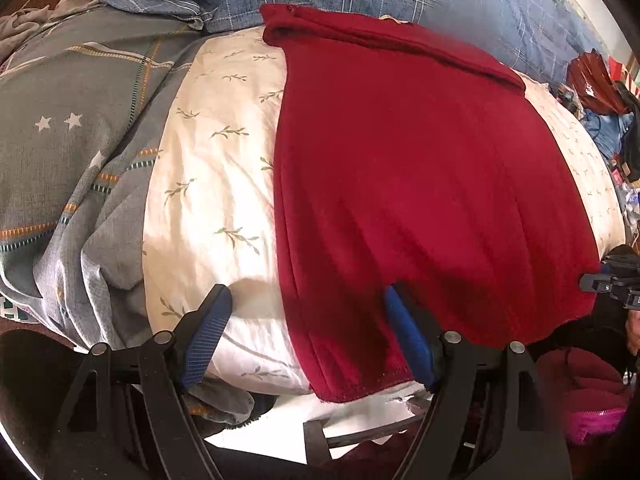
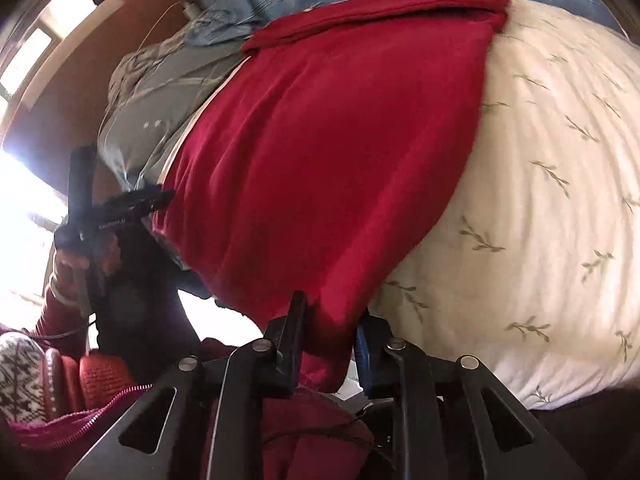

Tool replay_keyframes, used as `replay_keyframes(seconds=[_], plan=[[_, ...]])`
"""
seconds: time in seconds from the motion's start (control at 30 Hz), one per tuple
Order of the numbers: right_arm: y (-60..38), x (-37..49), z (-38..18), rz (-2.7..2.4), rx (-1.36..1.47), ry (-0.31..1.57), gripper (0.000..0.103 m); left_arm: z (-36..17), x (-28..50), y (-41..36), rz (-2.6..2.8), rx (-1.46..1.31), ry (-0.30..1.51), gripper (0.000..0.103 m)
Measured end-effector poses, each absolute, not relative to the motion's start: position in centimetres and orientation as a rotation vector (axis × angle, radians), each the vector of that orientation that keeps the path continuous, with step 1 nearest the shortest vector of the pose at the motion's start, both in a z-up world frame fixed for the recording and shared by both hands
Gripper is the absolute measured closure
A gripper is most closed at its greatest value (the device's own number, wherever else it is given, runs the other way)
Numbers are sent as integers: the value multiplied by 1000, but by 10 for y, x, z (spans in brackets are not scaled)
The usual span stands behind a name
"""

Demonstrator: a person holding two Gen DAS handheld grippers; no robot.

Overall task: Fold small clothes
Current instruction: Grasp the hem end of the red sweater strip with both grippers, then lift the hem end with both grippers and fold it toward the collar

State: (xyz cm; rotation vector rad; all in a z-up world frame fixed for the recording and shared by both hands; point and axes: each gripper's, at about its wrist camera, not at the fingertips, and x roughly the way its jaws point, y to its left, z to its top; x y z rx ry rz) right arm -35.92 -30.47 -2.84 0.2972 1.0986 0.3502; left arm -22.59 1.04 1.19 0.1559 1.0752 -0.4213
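Garment: dark red knit cloth [image 1: 420, 184], spread flat on cream leaf-print quilt [image 1: 208, 184] over a bed, near hem hanging just past the bed's near edge.
Long axis: runs from near hem to far end, away from both cameras; far end already turned back in a narrow folded band [image 1: 384, 36].
Left hand-held gripper [image 1: 308, 336]: released, jaws wide, straddling the near left corner of the hem; one blue pad [image 1: 400, 320] against the cloth, the other on the quilt, nothing pinched.
Right hand-held gripper [image 2: 328, 336]: clenched on the near right corner of the hem, cloth bunched between the jaws.
Risk, uneven lift: only one corner gripped, so a pull likely skews the fold.
Risk, slip: thick knit bunched in a narrow bite may slide out.
Risk, snag: left jaw may catch quilt with hem.
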Motion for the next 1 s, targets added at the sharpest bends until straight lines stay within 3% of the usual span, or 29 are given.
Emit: replay_keyframes(seconds=[0.2,0.3,0.4,0.53,0.73,0.83,0.93,1.0], plan=[[-308,-354,-36,349,336,1103,76,11,-225,9,-441,158,1078,29],[-302,-353,-33,348,328,1080,76,12,-222,7,-439,164,1073,47],[-298,-353,-31,358,313,1065,85,15,-218,8,-438,171,1068,64],[-300,-356,-20,402,332,1009,90,20,-214,18,-440,136,1078,96],[-298,-354,-13,433,322,984,90,21,-215,15,-459,135,1088,98],[-293,-352,-17,428,315,1004,85,19,-215,16,-461,119,1109,97],[-295,-349,-27,426,345,1042,75,18,-216,15,-455,120,1105,92],[-297,-348,-34,422,367,1062,75,17,-218,13,-462,126,1102,85]])
